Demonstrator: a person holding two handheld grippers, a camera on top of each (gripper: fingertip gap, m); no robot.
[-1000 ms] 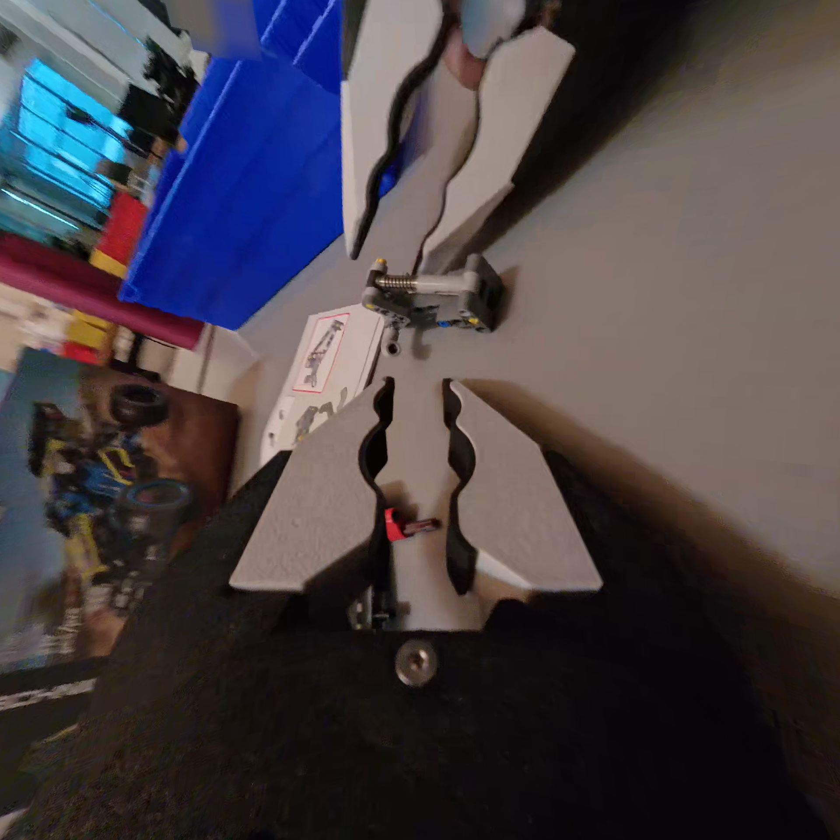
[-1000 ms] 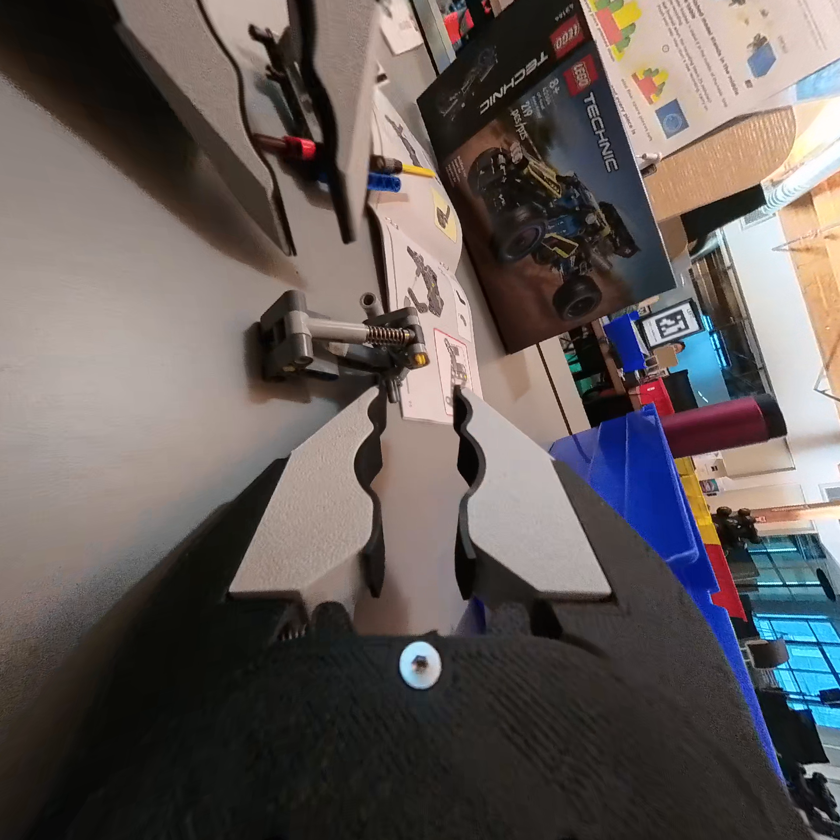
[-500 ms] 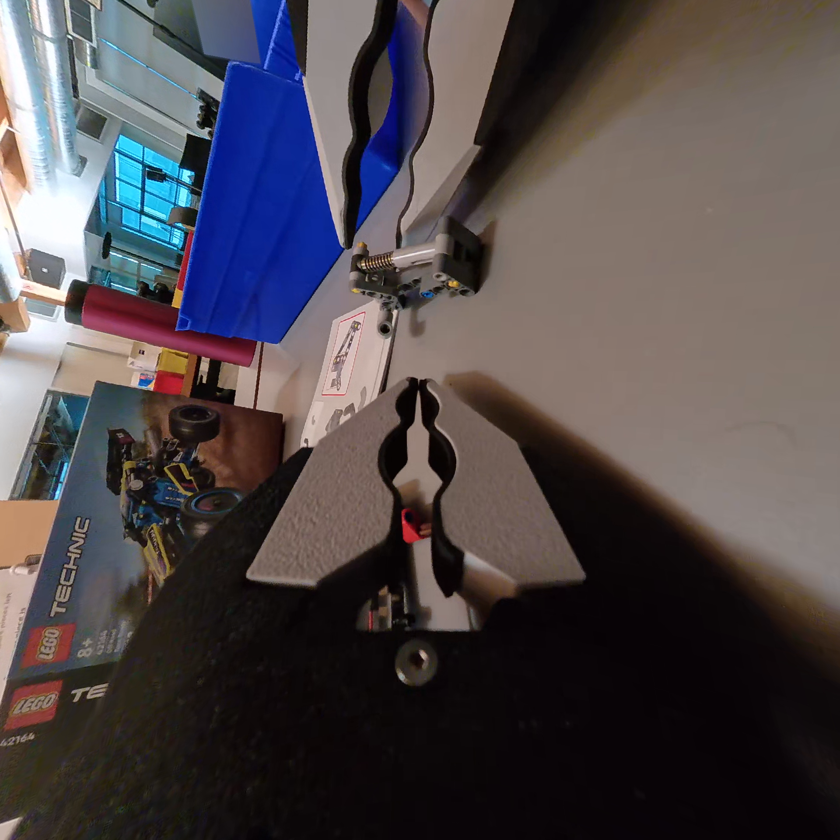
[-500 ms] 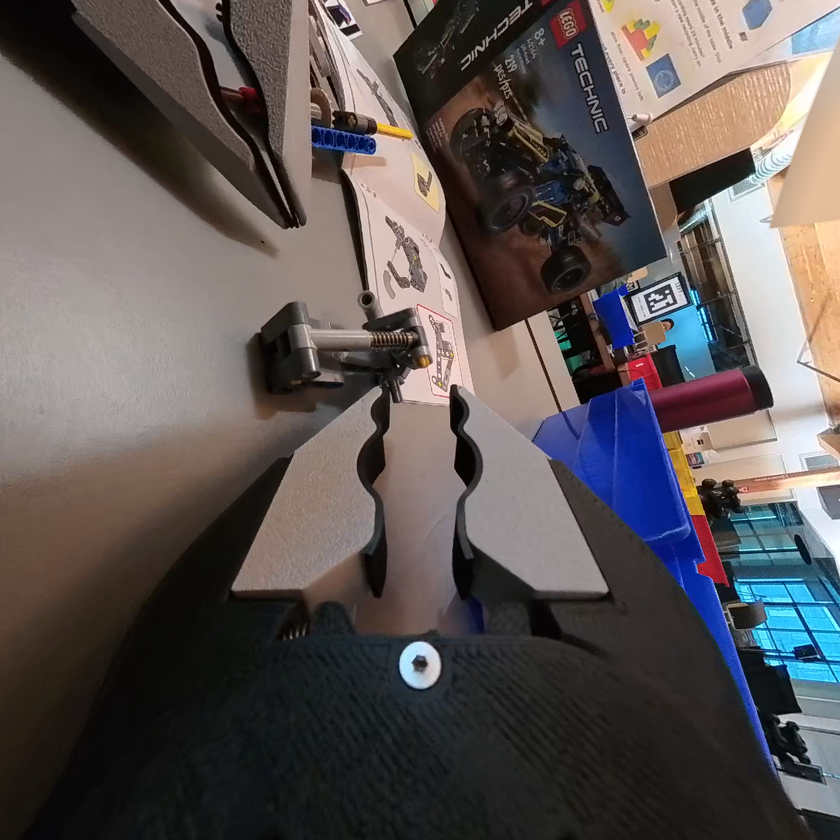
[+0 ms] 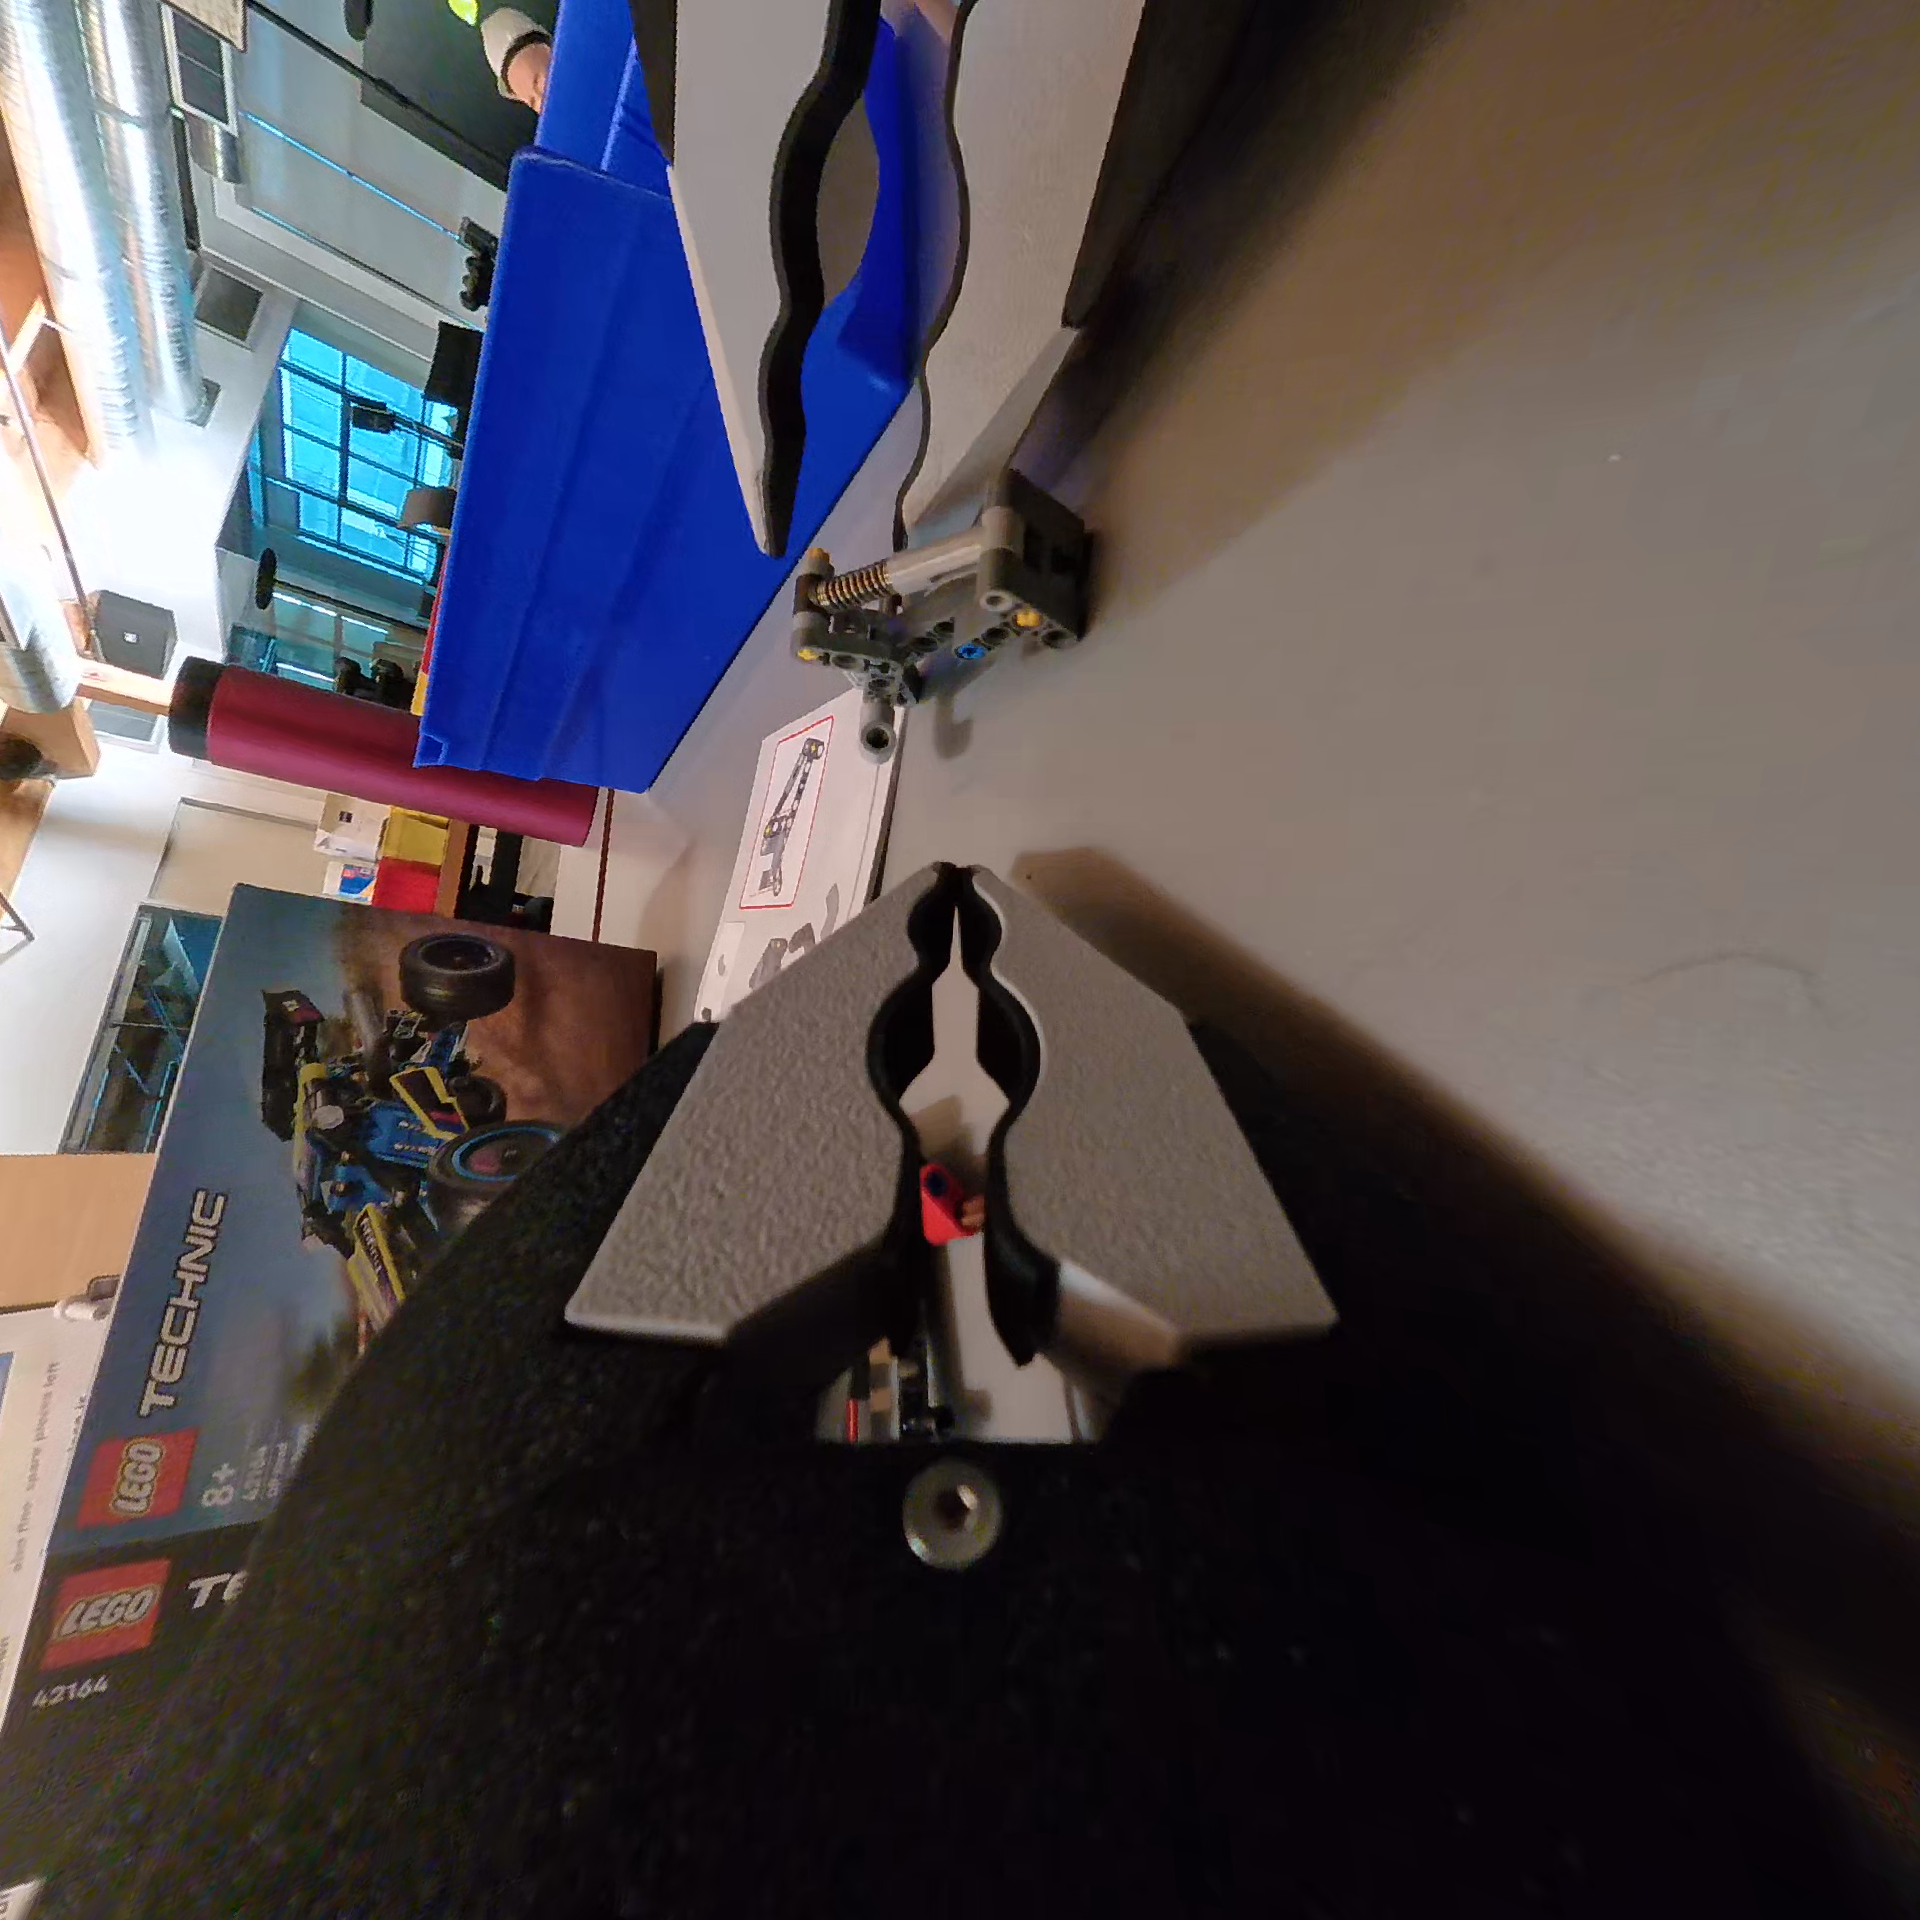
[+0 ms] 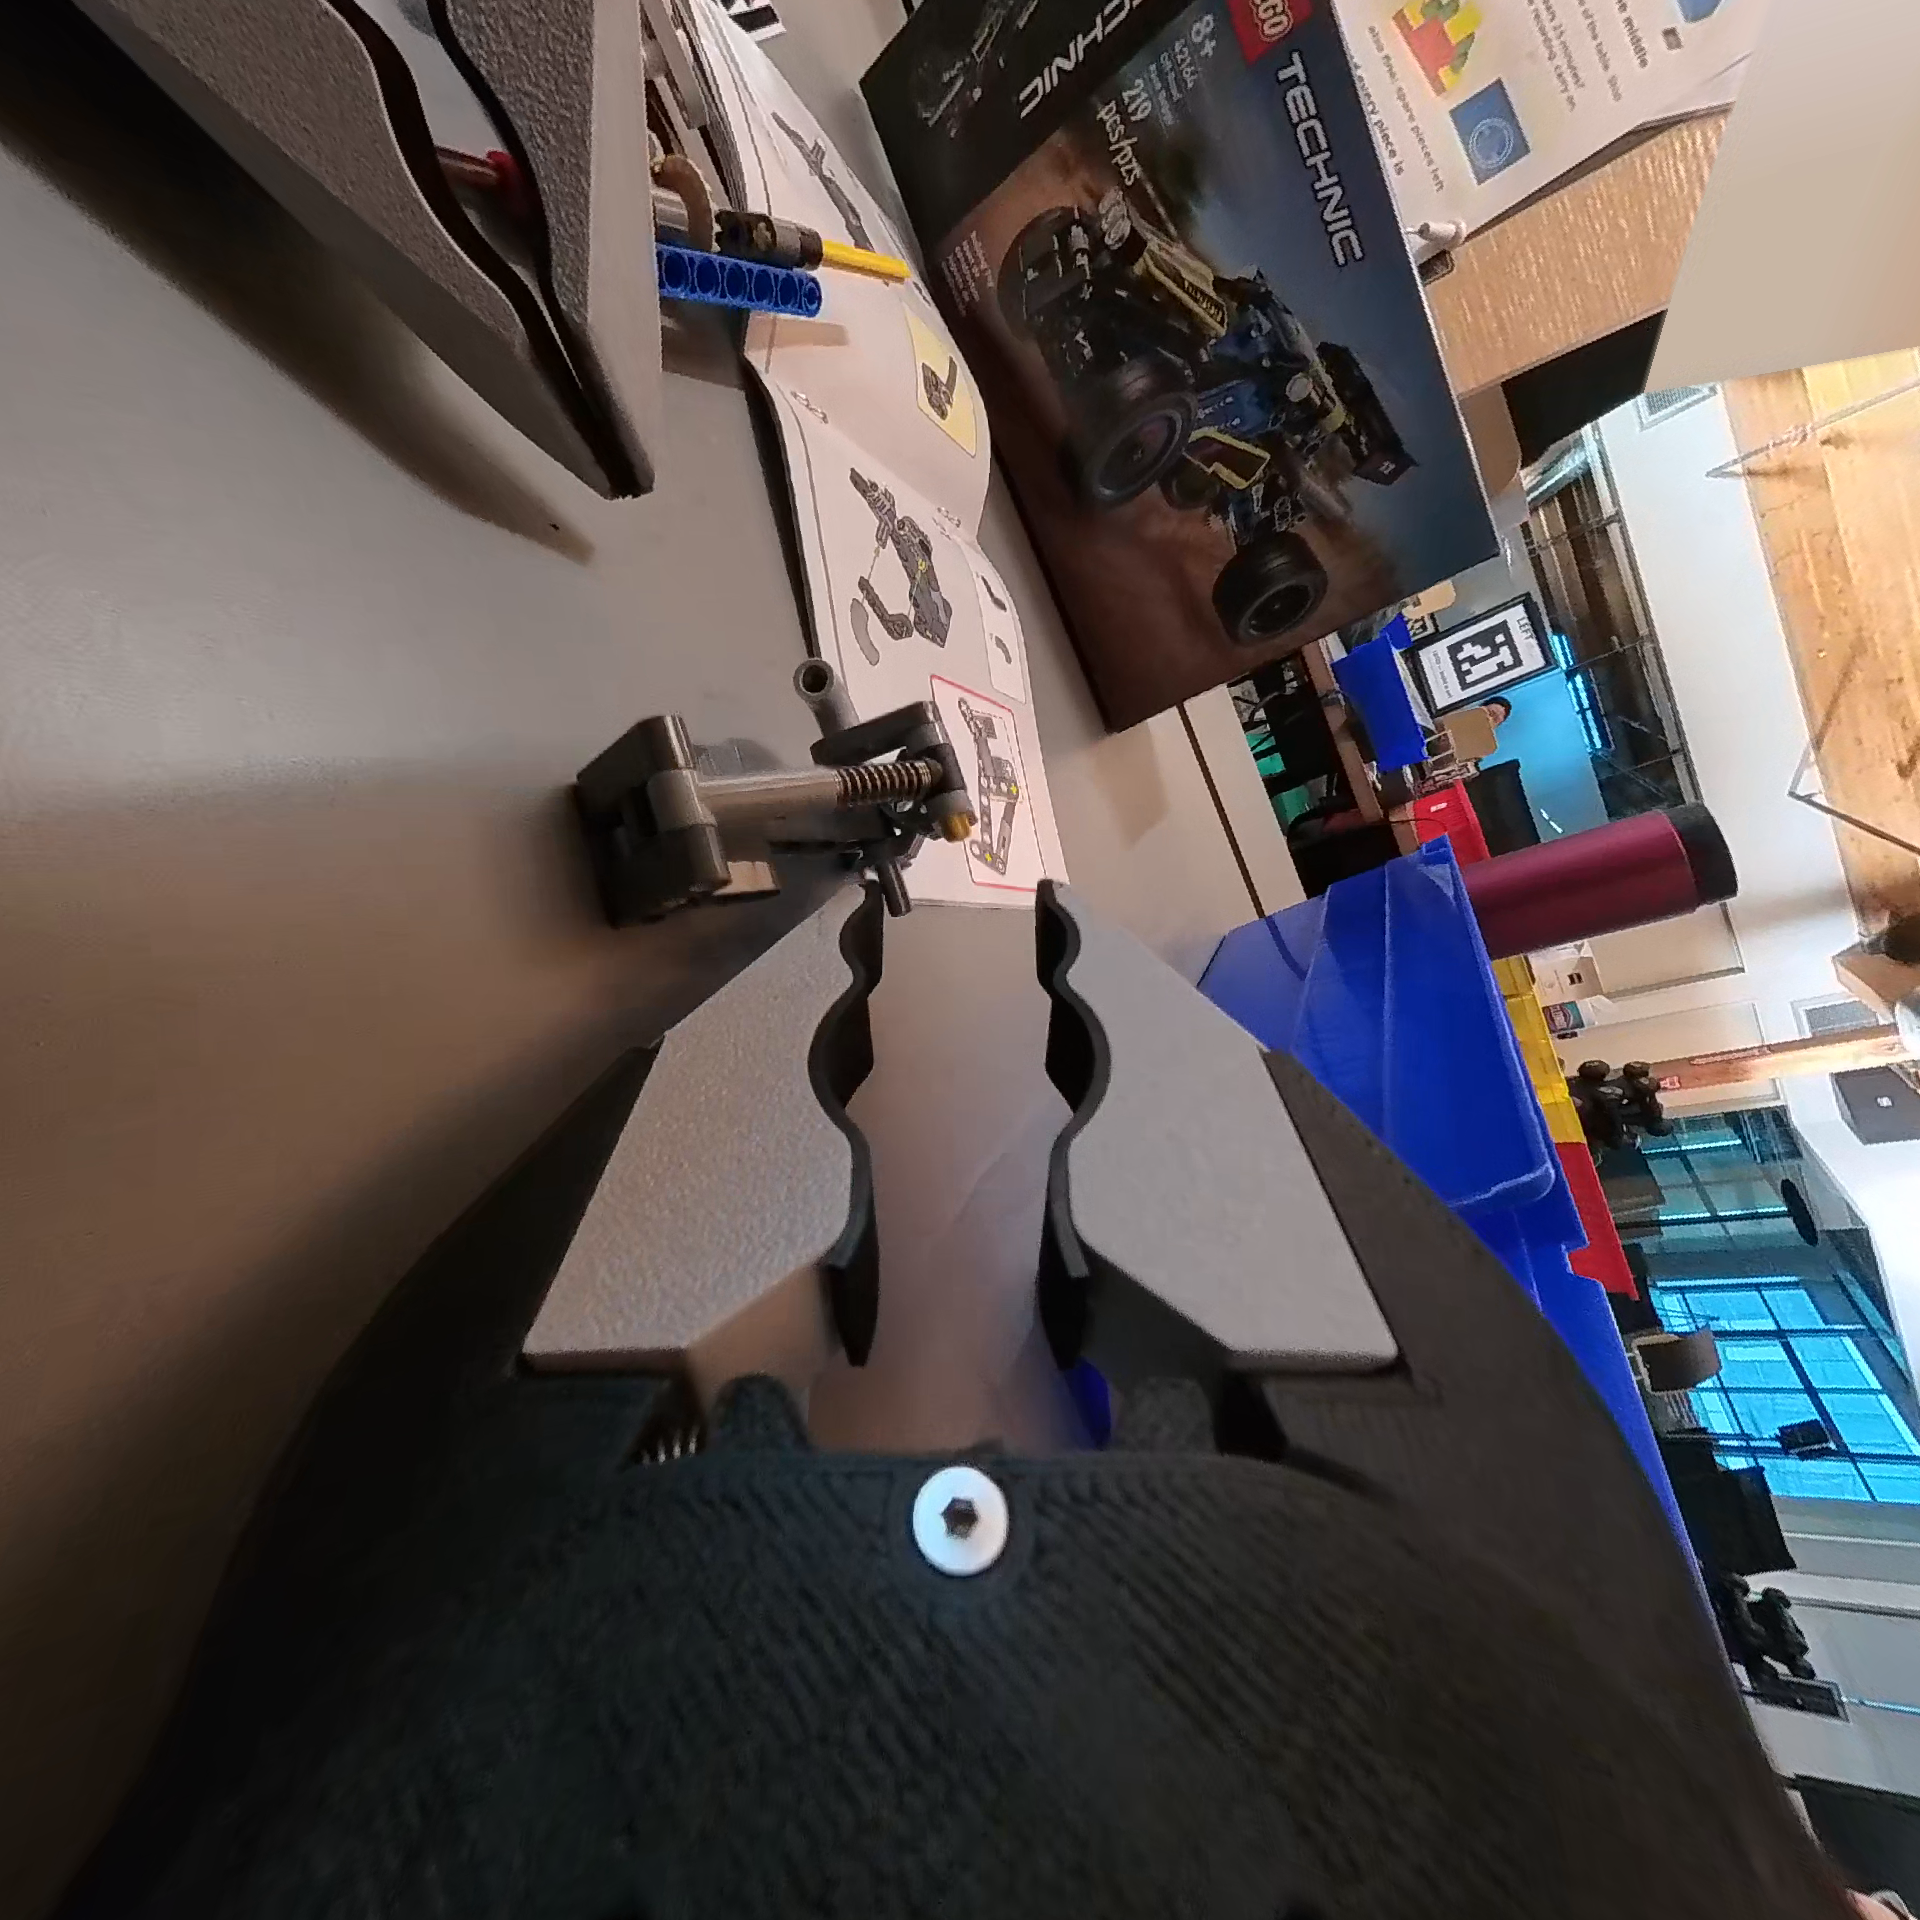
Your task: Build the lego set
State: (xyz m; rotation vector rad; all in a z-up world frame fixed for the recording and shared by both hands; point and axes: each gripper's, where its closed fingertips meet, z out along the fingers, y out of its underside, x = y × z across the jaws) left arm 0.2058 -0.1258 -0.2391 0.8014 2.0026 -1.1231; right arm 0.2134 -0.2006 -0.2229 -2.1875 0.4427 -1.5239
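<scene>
Grey lego assembly point(image 6: 769, 821) is sitting just past the right gripper point(image 6: 956, 904), whose jaws are gaping wide. Left gripper point(image 5: 951, 878) is clenching a red pin point(image 5: 943, 1205) deep inside, well apart from it.

Assembly point(image 6: 769, 810) lay on table point(image 6: 260, 727), between two grippers. Right gripper point(image 6: 956, 914) near it, tips just beside. Left gripper point(image 5: 951, 878) opposite, well apart from assembly, small piece point(image 5: 945, 1205) between its fingers. Booklet point(image 6: 914, 540) on table beside assembly; box point(image 6: 1195, 343) beyond booklet. Beam point(image 6: 738, 281) and pin point(image 6: 810, 244) on booklet's far end. Bin point(image 6: 1382, 1039) beside right gripper, bottle point(image 6: 1590, 894) behind bin.
</scene>
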